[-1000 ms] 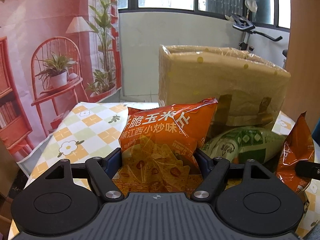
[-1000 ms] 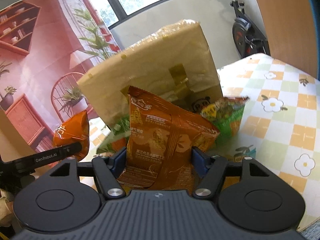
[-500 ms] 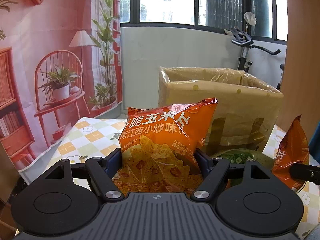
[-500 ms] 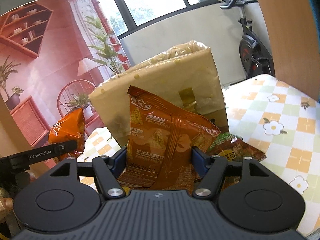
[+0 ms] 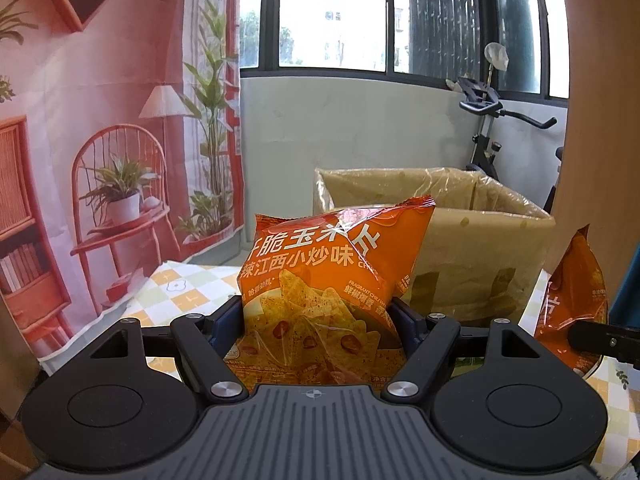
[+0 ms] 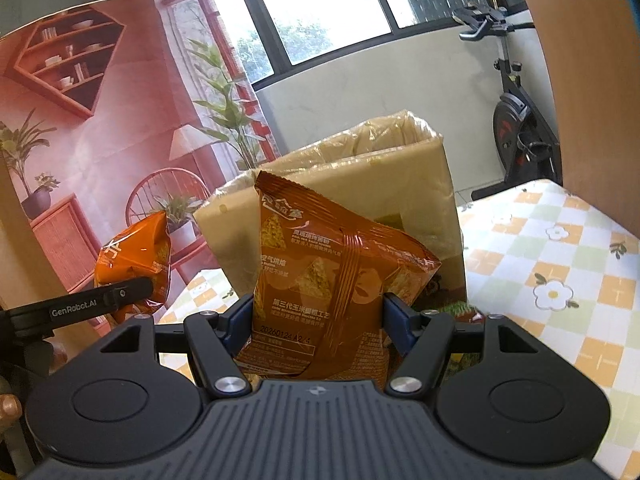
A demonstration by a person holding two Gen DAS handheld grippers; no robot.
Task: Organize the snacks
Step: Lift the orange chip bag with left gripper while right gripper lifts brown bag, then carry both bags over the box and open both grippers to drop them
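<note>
Raised higher than a second ago, both grippers, each bag now up near the rim of the box. Left gripper [image 5: 320, 320] clenched on the orange chip bag [image 5: 332, 280], held upright in front of the open cardboard box [image 5: 480, 248]. Right gripper [image 6: 318, 316] clamped on the brown snack bag [image 6: 332, 280], upright, just before the box's near wall. Below, checkered tablecloth [image 6: 560, 264]; green packets [image 6: 460, 310] barely showing beside the box. Behind, printed backdrop [image 5: 100, 140], exercise bike [image 6: 516, 120]
</note>
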